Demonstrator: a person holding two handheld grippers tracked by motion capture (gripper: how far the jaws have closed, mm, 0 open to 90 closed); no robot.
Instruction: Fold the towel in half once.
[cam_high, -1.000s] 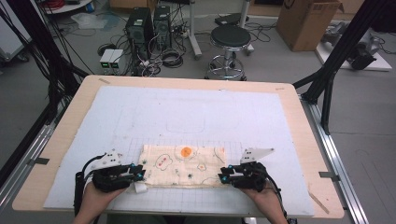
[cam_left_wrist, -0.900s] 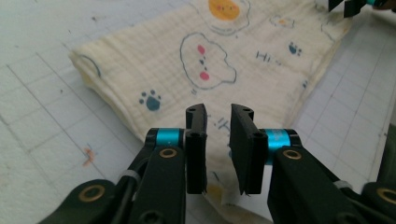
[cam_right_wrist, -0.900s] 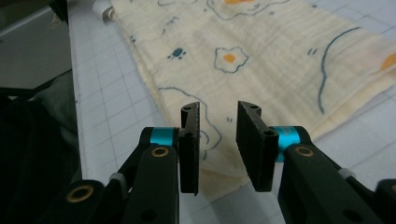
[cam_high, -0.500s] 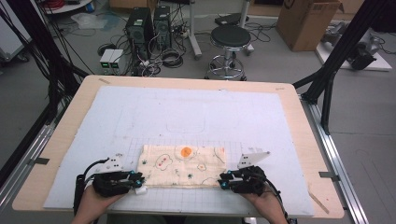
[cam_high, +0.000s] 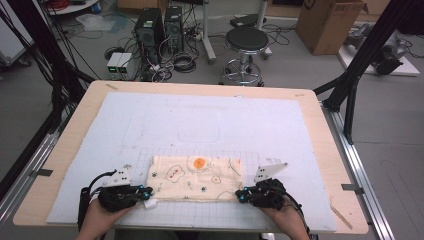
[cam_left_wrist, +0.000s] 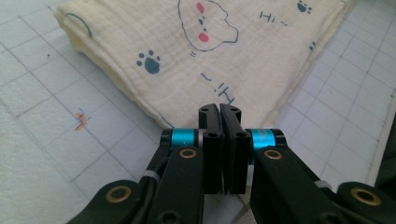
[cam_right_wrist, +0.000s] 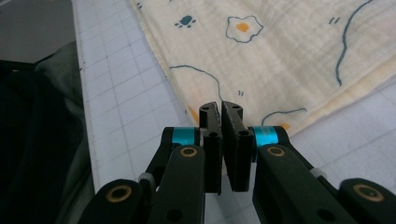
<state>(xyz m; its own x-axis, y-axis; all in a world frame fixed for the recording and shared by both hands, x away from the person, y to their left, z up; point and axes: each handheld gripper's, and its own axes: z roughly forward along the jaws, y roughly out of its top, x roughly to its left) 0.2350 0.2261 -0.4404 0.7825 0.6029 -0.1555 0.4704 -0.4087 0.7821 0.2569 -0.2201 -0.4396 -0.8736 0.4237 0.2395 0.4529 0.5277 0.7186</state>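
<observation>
White gridded mat (cam_high: 210, 125) covers the wooden surface (cam_high: 325, 150). Folded cream muslin cloth with cartoon prints (cam_high: 195, 177) lies between both claws; left claw (cam_left_wrist: 219, 112) and right claw (cam_right_wrist: 220, 108) each pinch its near corner.

This is a lab or robotics test room, not a home. The wooden table (cam_high: 325, 150) sits in a frame of black struts (cam_high: 367, 55) and metal rails (cam_high: 362, 170), covered by a white mat (cam_high: 200, 120) printed with a measuring grid. Beyond the far edge of the table, well ahead of the left tool (cam_high: 145, 194) and right tool (cam_high: 240, 196), two black computer towers (cam_high: 160, 27) stand on a bare grey floor (cam_high: 395, 130) amid loose tangled cables (cam_high: 175, 62) and small white boxes (cam_high: 118, 62). A round black stool (cam_high: 246, 40) stands nearby, with a cardboard box (cam_high: 327, 20) farther off to the right.
</observation>
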